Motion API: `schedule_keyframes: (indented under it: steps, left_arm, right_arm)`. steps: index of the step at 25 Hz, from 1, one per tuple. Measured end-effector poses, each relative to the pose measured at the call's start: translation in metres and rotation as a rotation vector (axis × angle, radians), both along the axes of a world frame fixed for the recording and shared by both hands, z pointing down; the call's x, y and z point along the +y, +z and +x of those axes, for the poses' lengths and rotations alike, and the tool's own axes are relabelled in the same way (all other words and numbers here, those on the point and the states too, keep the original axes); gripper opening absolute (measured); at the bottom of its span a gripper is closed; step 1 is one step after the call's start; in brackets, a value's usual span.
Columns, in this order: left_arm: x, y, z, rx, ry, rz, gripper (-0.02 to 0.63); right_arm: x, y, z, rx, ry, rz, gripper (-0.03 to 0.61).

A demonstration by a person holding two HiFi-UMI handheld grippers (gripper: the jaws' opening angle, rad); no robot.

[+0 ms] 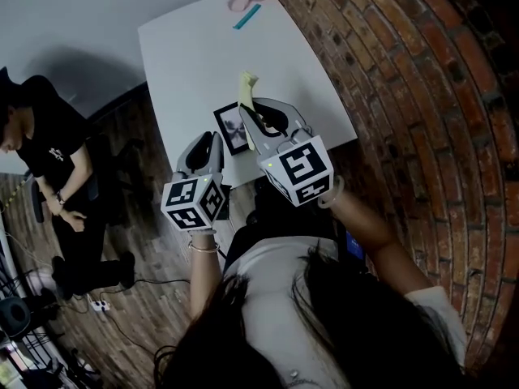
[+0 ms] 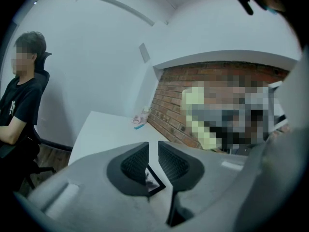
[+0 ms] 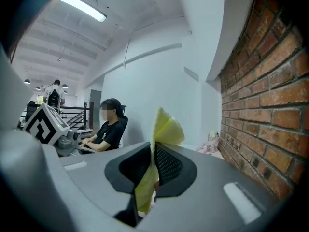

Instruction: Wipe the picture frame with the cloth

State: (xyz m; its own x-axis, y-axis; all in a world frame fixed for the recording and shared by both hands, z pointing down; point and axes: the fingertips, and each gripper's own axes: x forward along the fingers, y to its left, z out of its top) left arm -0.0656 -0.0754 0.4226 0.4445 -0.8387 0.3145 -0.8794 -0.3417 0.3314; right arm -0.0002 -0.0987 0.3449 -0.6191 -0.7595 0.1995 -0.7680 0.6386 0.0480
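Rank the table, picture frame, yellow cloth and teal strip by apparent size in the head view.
1. table
2. picture frame, partly covered
3. yellow cloth and teal strip: too alike to rank; the cloth partly hidden, the strip lies farther off.

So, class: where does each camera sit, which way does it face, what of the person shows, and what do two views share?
Head view: on the person's head, facing steeply down at the white table and picture frame; hair, forearms, left gripper, right gripper show.
Left gripper view: on that gripper, facing along its parted jaws toward the brick wall.
Right gripper view: along jaws shut on the yellow cloth.
Both gripper views share the wall and seated person.
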Motion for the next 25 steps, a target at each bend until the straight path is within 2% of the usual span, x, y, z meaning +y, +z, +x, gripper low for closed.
schedule_keyframes:
  steps: [14, 25]
  left_arm:
    - [-0.03, 0.077, -0.01, -0.005, -0.066, -0.187, 0.074]
    - [-0.035, 0.125, -0.005, 0.008, -0.067, -0.325, 0.077]
  right_arm:
    - [-0.066, 0.062, -0.019, 0.106, -0.113, -0.089, 0.031]
    - [-0.097, 0.114, -0.04, 0.232, -0.21, -0.182, 0.031]
